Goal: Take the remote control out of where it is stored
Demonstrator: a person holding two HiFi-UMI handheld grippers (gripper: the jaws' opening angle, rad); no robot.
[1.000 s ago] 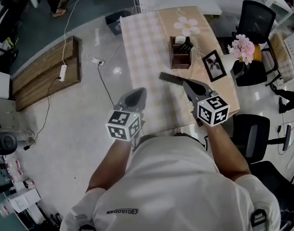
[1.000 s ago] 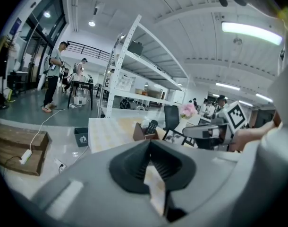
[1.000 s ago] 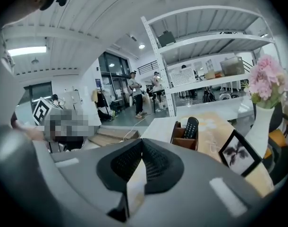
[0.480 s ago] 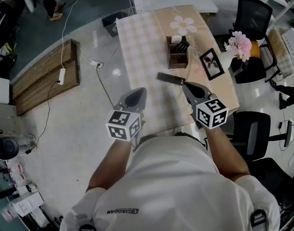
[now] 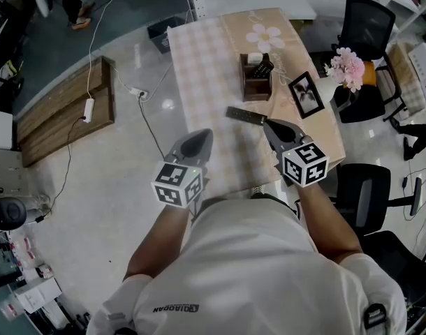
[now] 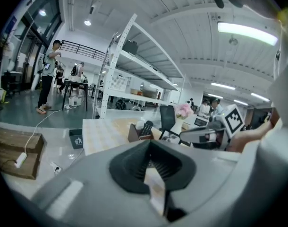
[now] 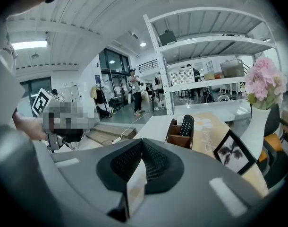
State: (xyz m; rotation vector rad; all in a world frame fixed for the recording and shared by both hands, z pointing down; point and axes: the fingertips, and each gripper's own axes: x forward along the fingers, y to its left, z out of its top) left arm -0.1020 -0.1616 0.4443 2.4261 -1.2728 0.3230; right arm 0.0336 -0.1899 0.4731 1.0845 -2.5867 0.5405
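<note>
A desk [image 5: 199, 68] covered with a checked cloth stands in front of the person. A black remote control [image 5: 246, 115] lies flat on it, out in the open and slanted across the cloth. It lies between the wooden holder [image 5: 257, 86] farther back and the right gripper [image 5: 272, 125]. The gripper's tip is just beside the near right end of that remote, but the head view does not show whether the two touch. The right gripper's fingers are pressed together with nothing between them. A second remote control [image 5: 265, 66] stands on end inside the holder, and in the right gripper view its top pokes up above the rim. A framed picture [image 5: 305, 94] stands on the desk just to the right of the holder. A white vase of pink flowers [image 5: 347, 67] is farther right, near the desk's edge. The left gripper [image 5: 196, 135] is held at the desk's near left edge, well apart from both remotes. Its fingers are also closed on nothing, with only a thin slit showing between them in the left gripper view. Each gripper carries its marker cube at the rear, close to the person's chest. A black office chair [image 5: 370, 23] stands beyond the desk's far right corner. On the floor to the left lies a wooden pallet [image 5: 66, 110] with a white power strip [image 5: 91, 105] on it.
</note>
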